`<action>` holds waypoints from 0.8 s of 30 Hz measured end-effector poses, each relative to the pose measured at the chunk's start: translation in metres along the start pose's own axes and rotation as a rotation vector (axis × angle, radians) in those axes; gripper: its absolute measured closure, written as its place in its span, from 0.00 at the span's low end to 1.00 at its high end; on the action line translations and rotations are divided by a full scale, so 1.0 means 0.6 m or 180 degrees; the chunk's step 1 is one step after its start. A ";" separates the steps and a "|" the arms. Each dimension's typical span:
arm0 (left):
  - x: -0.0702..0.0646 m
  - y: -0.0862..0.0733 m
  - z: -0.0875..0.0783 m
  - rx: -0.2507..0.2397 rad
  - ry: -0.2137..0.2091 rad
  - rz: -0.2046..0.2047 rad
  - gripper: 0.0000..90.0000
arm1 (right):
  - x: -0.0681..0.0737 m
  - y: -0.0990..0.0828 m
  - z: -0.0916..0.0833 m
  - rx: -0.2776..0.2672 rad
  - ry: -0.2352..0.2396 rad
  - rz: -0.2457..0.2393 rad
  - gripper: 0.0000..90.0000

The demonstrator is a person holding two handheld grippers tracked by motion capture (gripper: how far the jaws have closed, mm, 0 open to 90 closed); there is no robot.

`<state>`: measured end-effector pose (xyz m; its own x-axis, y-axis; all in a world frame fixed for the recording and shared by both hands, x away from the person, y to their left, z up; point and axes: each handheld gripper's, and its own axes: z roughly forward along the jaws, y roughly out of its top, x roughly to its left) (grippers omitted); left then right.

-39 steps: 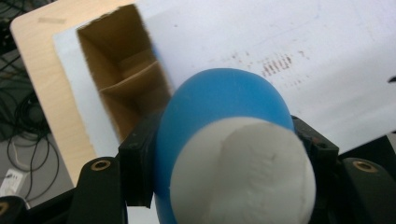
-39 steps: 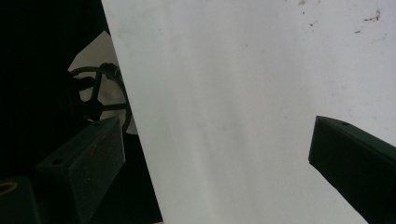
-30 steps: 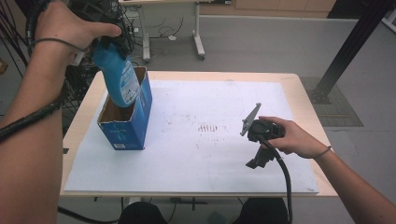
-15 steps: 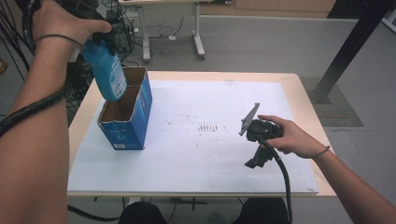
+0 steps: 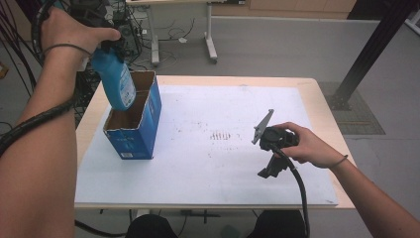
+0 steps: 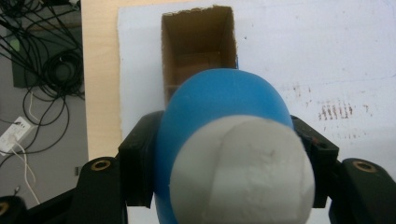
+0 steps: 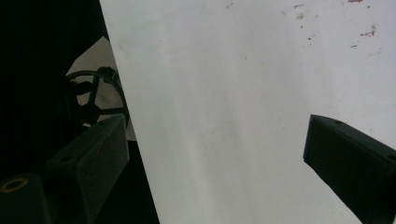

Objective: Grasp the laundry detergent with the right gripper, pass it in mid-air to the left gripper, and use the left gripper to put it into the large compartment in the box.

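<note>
In the left gripper view, the left gripper [image 6: 224,154] has its two blocky black jaws clamped on either flank of a smooth, rounded blue bottle [image 6: 224,121]; the bottle's near end is a matte white dome with a faint seam across it. Beyond the bottle, at the upper centre of that frame, stands an open cardboard box [image 6: 198,42], its inner walls raw brown and its mouth a plain rectangle.

In the high view the bottle [image 5: 116,82] hangs tilted at the upper left, glossy blue plastic with a pale label, its lower end just over the far part of the box mouth. The box [image 5: 133,124] is printed blue outside, brown inside, and stands on a white sheet [image 5: 208,163] that covers a pale wooden table [image 5: 317,99]. The left hand [image 5: 74,32] grips the tool from above with the wrist bent down, the forearm running to the lower left edge of the frame with a black ribbed cable along it.

The right gripper [image 7: 215,154] has its jaws spread wide, nothing between them; they have just been closing a little. In the high view the right hand [image 5: 304,146] rests low on the sheet at right of centre, fingers wrapped round the black body.
</note>
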<state>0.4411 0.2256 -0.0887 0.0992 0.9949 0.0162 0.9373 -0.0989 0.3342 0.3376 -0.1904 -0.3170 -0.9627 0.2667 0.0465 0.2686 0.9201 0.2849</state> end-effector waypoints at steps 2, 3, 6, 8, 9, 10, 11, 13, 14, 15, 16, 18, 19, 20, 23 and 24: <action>0.001 -0.001 0.008 0.0017 0.0003 -0.0009 0.41 | 0.001 0.000 0.001 -0.0006 -0.0001 0.0003 0.06; 0.002 -0.001 0.012 0.0028 0.0001 -0.0018 0.41 | 0.000 0.000 0.002 -0.0006 0.0006 0.0005 0.06; 0.004 -0.003 0.023 0.0048 -0.0002 -0.0037 0.41 | 0.000 0.001 0.002 -0.0004 -0.0002 -0.0003 0.06; 0.004 -0.005 0.029 0.0050 0.0000 -0.0053 0.41 | 0.000 0.002 0.001 0.0003 -0.0002 -0.0008 0.06; 0.004 -0.006 0.032 0.0051 0.0004 -0.0052 0.41 | 0.001 0.002 0.001 0.0002 -0.0004 -0.0007 0.06; 0.004 -0.006 0.034 0.0051 0.0002 -0.0053 0.41 | 0.000 0.003 0.001 -0.0007 -0.0010 -0.0013 0.06; 0.004 -0.007 0.037 0.0054 0.0005 -0.0052 0.41 | 0.000 0.003 0.001 -0.0005 -0.0009 -0.0015 0.06; 0.004 -0.008 0.043 0.0058 0.0002 -0.0057 0.41 | 0.001 0.004 0.001 0.0004 -0.0008 -0.0014 0.06; 0.004 -0.009 0.045 0.0063 0.0002 -0.0055 0.41 | 0.001 0.004 0.001 -0.0003 -0.0007 -0.0019 0.06; 0.004 -0.009 0.047 0.0051 0.0007 -0.0055 0.41 | 0.001 0.004 0.001 -0.0011 -0.0014 -0.0020 0.05; 0.003 -0.010 0.049 0.0043 0.0016 -0.0051 0.41 | 0.002 0.004 0.001 -0.0011 -0.0013 -0.0021 0.05; 0.002 -0.011 0.054 0.0037 0.0023 -0.0052 0.41 | 0.002 0.004 0.002 -0.0017 -0.0006 -0.0023 0.05; 0.001 -0.012 0.056 0.0038 0.0026 -0.0044 0.41 | 0.002 0.004 0.002 -0.0017 -0.0002 -0.0019 0.05; 0.002 -0.013 0.059 0.0048 0.0024 -0.0039 0.41 | 0.002 0.004 0.003 -0.0013 -0.0002 -0.0021 0.05; 0.002 -0.016 0.068 0.0044 0.0014 -0.0050 0.41 | 0.002 0.005 0.003 -0.0018 -0.0001 -0.0032 0.05; 0.002 -0.017 0.071 0.0039 0.0013 -0.0050 0.41 | 0.003 0.005 0.002 -0.0016 0.0002 -0.0027 0.06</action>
<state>0.4461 0.2270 -0.1322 0.0831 0.9964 0.0149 0.9427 -0.0835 0.3230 0.3369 -0.1869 -0.3175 -0.9650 0.2586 0.0446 0.2602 0.9210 0.2901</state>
